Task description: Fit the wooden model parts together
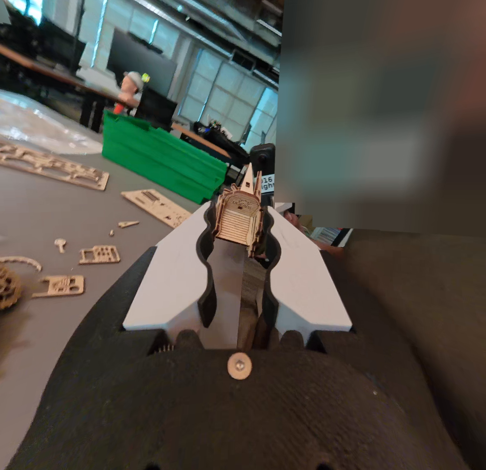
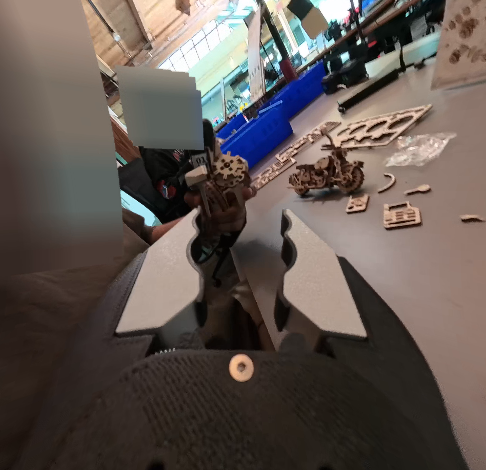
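Observation:
My left gripper (image 1: pixel 238 211) is shut on a small wooden model section (image 1: pixel 236 222) with a slatted face and a pointed tip, held above the grey table (image 1: pixel 65 215). In the right wrist view the same section (image 2: pixel 227 176) shows a gear wheel on its side, clamped in the left gripper's pale fingers (image 2: pixel 196 178) just beyond my right gripper (image 2: pixel 240 217). The right gripper is open and empty, its jaws wide apart, a short way from the held section. A built wooden motorcycle (image 2: pixel 326 177) stands on the table to the right.
Punched-out wooden sheets (image 1: pixel 52 165) (image 2: pixel 381 126) and several small loose parts (image 1: pixel 100 255) (image 2: pixel 401 215) lie on the table. A green bin (image 1: pixel 163 155) stands at the back left, blue bins (image 2: pixel 263 134) at the far side, and a crumpled plastic bag (image 2: pixel 420 147) lies on the right. The left gripper's tips are roughly 7 centimeters from the right gripper's.

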A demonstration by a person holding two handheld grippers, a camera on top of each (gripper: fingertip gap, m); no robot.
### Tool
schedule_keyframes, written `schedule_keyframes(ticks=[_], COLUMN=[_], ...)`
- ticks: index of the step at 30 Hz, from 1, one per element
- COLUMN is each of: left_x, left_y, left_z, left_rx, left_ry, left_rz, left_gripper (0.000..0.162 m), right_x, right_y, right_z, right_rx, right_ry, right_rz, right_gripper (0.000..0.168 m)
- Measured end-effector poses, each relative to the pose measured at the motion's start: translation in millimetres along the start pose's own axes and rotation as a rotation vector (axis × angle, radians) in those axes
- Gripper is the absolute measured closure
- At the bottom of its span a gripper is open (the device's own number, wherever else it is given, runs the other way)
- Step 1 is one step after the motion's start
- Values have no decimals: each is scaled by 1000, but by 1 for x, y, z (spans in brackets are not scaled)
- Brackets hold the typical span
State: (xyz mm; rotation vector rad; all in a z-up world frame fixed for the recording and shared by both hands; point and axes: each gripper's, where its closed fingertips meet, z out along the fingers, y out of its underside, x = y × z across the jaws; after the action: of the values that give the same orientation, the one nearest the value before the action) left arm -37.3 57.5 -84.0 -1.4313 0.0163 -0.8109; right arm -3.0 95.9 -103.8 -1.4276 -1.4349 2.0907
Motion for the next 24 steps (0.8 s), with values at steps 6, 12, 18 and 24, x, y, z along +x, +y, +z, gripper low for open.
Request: schedule_keyframes(ticks=[6,12,18,24], left_x=[31,45,49,50], left_y=[6,12,17,22], left_z=[3,5,7,11], left_rx=[9,33,27,8], left_ry=[119,181,212,225], left_rz=[223,339,359,362], left_gripper=[128,128,128,128], right_x=[-42,-59,-62,-59], right_y=[-6,-7,-4,3], right_z=[12,12,16,19], right_rx=[71,56,45,15], right_ry=[-89,-7,-11,-3], right_rz=[-94,-372,-375,-358], right_gripper=[103,114,115,118])
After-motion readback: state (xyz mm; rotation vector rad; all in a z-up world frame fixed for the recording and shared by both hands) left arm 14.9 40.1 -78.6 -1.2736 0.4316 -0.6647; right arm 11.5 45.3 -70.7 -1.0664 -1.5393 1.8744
